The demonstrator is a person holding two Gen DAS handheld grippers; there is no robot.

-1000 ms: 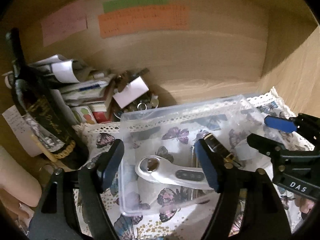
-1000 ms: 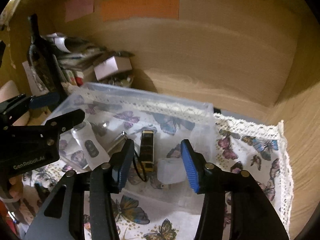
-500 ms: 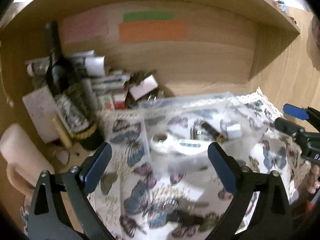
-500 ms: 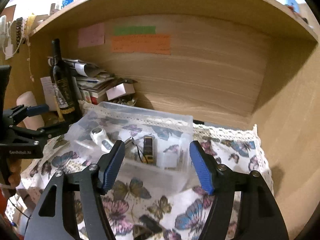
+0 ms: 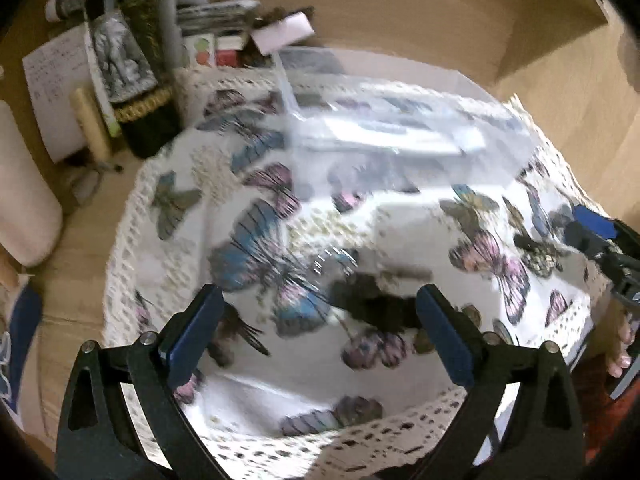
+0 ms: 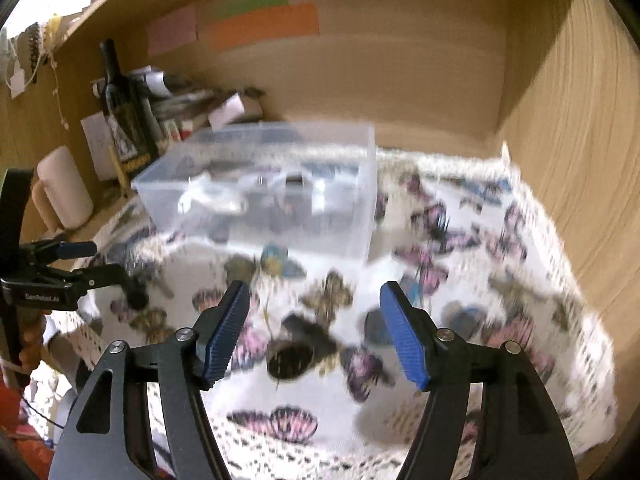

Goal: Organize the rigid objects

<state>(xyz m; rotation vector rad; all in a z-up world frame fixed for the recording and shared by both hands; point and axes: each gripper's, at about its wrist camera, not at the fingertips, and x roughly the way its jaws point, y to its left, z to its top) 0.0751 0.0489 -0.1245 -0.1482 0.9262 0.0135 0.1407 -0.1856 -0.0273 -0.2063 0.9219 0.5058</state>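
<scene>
A clear plastic box (image 6: 260,196) stands on the butterfly cloth (image 6: 500,320) at the back of the shelf and holds several small items, blurred. It also shows in the left wrist view (image 5: 392,128). My left gripper (image 5: 320,336) is open and empty over the front of the cloth, above a dark blurred object (image 5: 376,300). My right gripper (image 6: 316,332) is open and empty, well in front of the box, above a dark round object (image 6: 290,360). The left gripper (image 6: 80,264) shows at the left of the right wrist view.
A dark wine bottle (image 6: 120,120), stacked papers and small boxes (image 6: 192,108) and a pale cylinder (image 6: 66,188) crowd the back left. Wooden shelf walls (image 6: 580,160) close in the right and back. Coloured notes (image 6: 264,26) are stuck on the back wall.
Both grippers have pulled back from the clear box toward the front of the cloth and tilted down. Both stay open. The box and its items stay in place.
</scene>
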